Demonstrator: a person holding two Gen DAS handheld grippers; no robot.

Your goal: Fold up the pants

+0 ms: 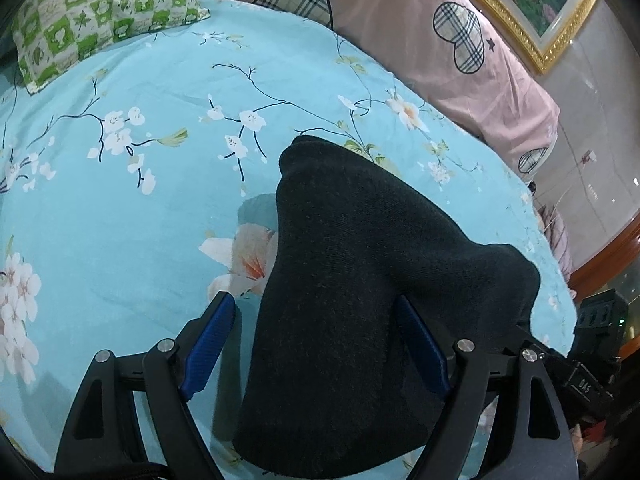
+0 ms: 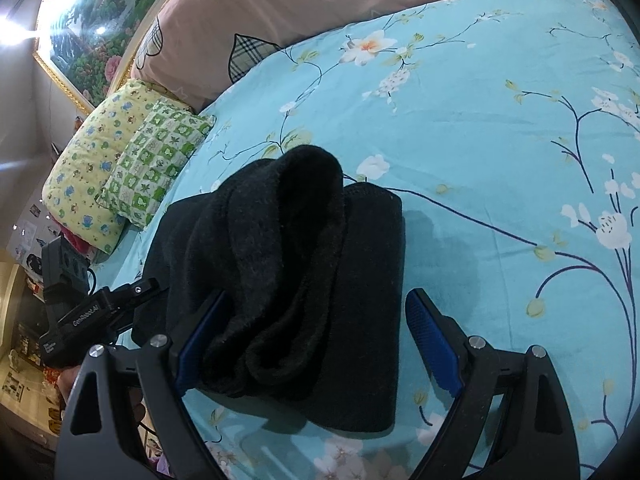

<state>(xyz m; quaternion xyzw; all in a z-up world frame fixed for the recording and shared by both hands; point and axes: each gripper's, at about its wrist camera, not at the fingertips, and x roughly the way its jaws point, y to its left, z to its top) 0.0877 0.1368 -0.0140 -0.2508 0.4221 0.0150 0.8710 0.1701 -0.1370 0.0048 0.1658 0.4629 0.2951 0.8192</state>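
Black knit pants (image 1: 344,280) lie in a folded bundle on the blue floral bedsheet (image 1: 120,208). My left gripper (image 1: 316,308) is open, its blue-padded fingers standing either side of the bundle, which fills the gap between them. In the right wrist view the pants (image 2: 304,288) show a rolled upper layer on a flat folded layer. My right gripper (image 2: 316,304) is open, astride the bundle; its left pad (image 2: 200,332) lies against the cloth and its right pad (image 2: 432,344) stands clear over the sheet. The other gripper (image 2: 80,312) shows at the left.
A green checked pillow (image 1: 100,12) and a pink quilt with plaid hearts (image 1: 460,40) lie at the bed's far side. A yellow pillow (image 2: 92,164) lies beside the green one. A gold-framed picture (image 1: 532,4) hangs on the wall. The bed edge (image 1: 560,280) runs close on the right.
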